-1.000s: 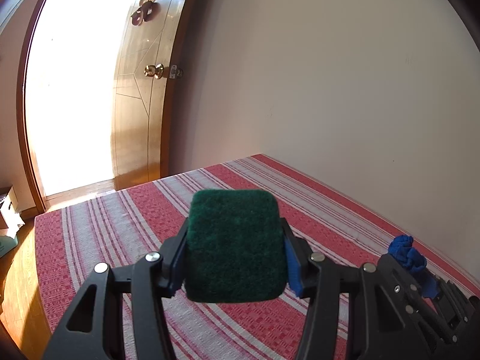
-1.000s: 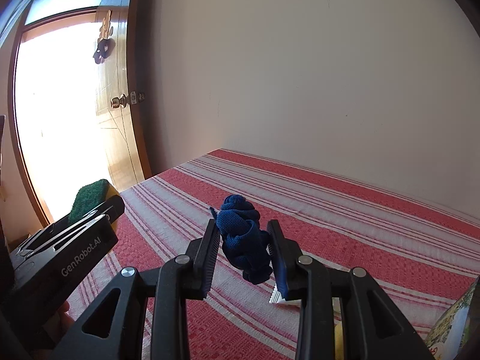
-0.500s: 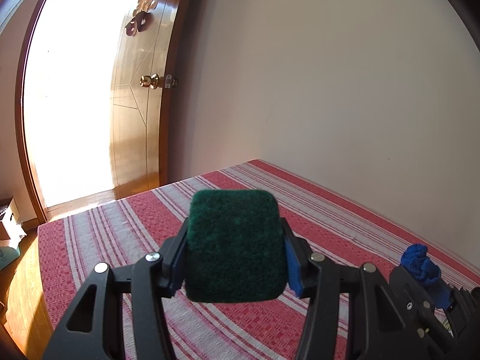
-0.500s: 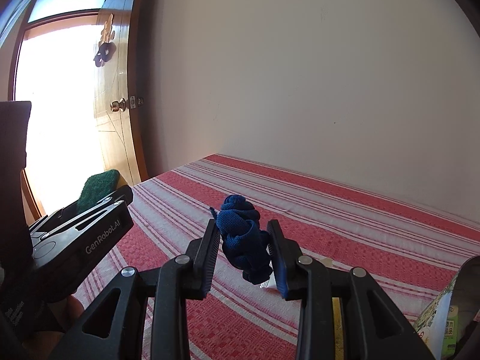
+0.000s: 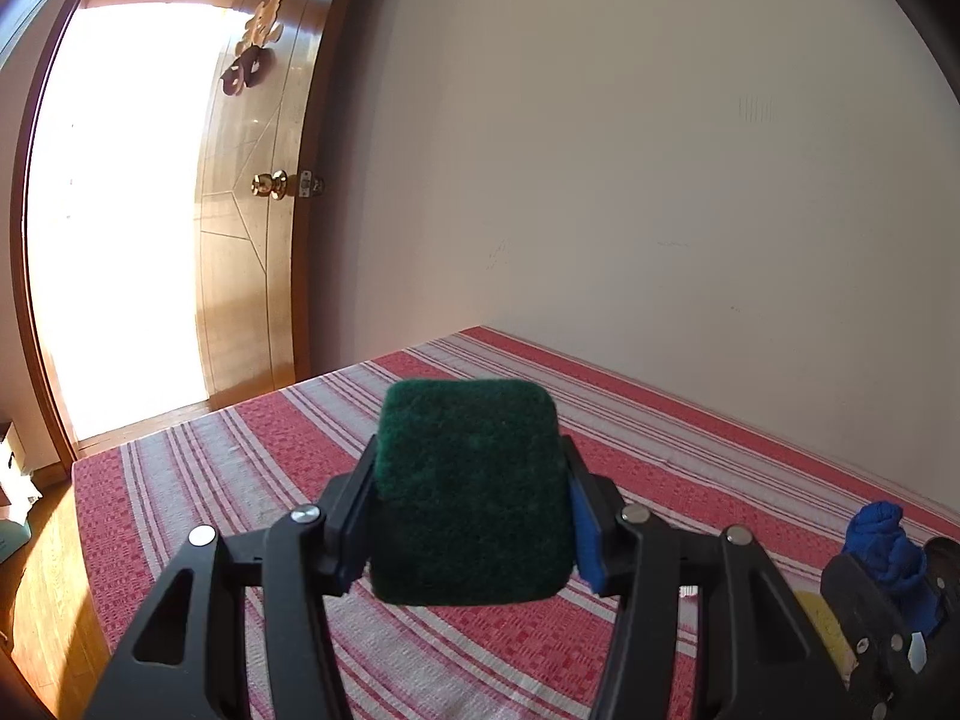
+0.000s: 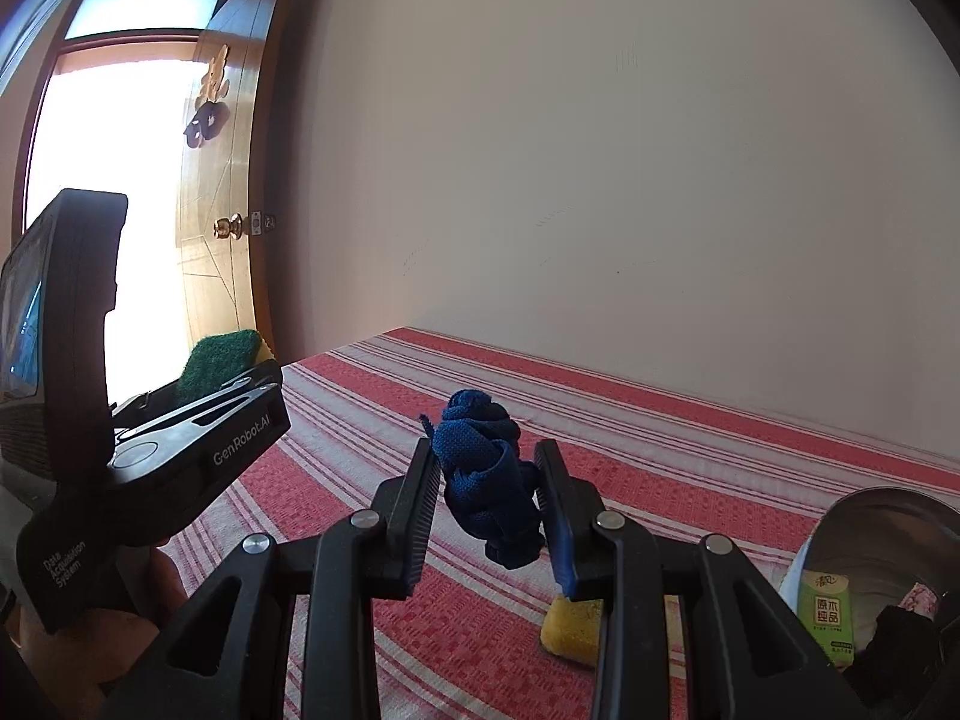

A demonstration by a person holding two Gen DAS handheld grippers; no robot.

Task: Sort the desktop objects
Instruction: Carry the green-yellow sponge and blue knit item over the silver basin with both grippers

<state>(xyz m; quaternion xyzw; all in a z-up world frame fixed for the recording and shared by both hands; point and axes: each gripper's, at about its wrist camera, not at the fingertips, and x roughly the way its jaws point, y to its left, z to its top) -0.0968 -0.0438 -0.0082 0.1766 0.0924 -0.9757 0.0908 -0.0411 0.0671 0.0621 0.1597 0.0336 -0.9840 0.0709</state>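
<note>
The left gripper (image 5: 471,495) is closed on a sponge (image 5: 471,492); both fingers press against its sides, and its dark green scouring face is turned toward the left wrist camera. In the right wrist view the same sponge (image 6: 219,357) shows a yellow layer behind the green one (visible at its far upper corner). The sponge is held clear above the desk (image 5: 252,468), over the part nearest the left edge.

The right gripper (image 6: 486,498) is closed on a bundled blue cloth (image 6: 483,474); the cloth is clamped between the two fingers, its upper part rising above the fingertips and its lower end hanging below them. The cloth is held off the desk surface, which is covered with a red and white striped cloth (image 6: 660,456). In the left wrist view the blue cloth (image 5: 888,552) appears at the far right, still inside the right gripper (image 5: 882,594).

A yellow sponge (image 6: 570,630) lies on the desk below the right finger, partly hidden by it. A metal bowl (image 6: 888,516) stands at the right edge of the desk; a green and white packet (image 6: 828,618) lies inside it, along with other items too obscured to identify.

The far edge of the desk meets a plain wall (image 5: 660,180); an open wooden door (image 5: 252,210) stands beyond the left corner.
</note>
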